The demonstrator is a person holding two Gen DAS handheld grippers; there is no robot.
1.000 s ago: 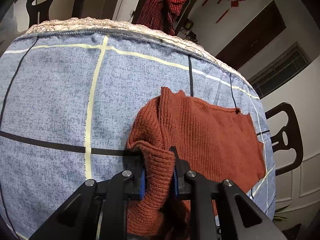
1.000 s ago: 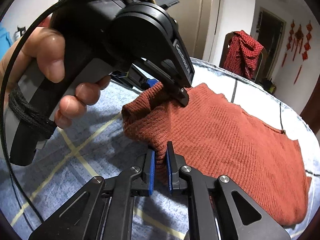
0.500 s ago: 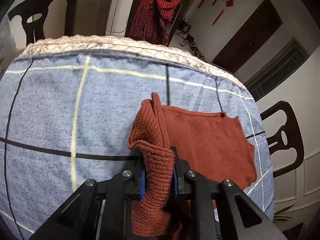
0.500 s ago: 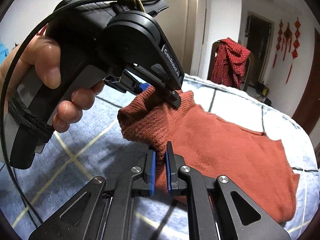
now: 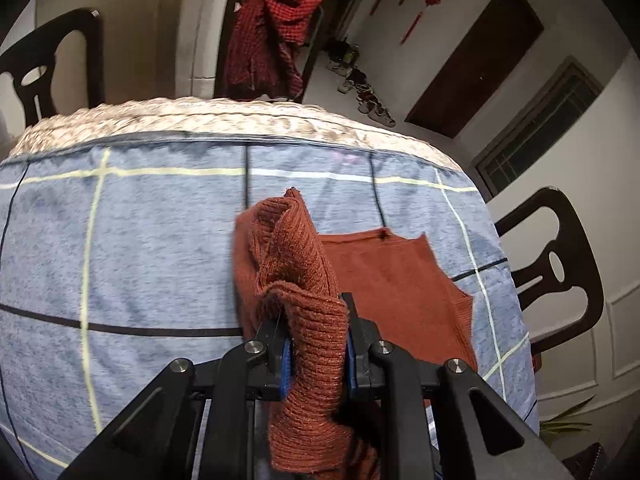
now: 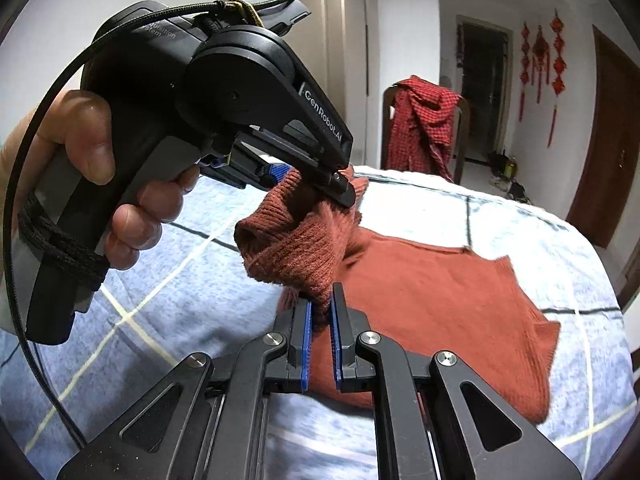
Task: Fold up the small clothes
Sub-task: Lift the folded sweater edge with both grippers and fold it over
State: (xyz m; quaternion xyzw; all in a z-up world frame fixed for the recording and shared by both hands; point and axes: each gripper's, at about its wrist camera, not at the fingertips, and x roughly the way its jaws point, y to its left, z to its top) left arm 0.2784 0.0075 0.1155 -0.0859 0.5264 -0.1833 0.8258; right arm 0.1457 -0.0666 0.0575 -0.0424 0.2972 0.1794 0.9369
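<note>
On the blue checked tablecloth [image 5: 160,248], the rust knit garment [image 6: 432,304] has lost more flat area since a second ago, its near edge lifted toward twelve o'clock. Left gripper [image 5: 316,344] and right gripper [image 6: 320,320] each pinch that raised edge, so the fold looks roughly half carried over.

both wrist views sit close above the table [image 5: 160,240] (right view faces the left hand-held gripper [image 6: 320,184]).

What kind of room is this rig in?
Likely a home dining area: dark wooden dining chairs ring a cloth-covered table, shoes lie by a door, and red knot decorations hang on the wall.
</note>
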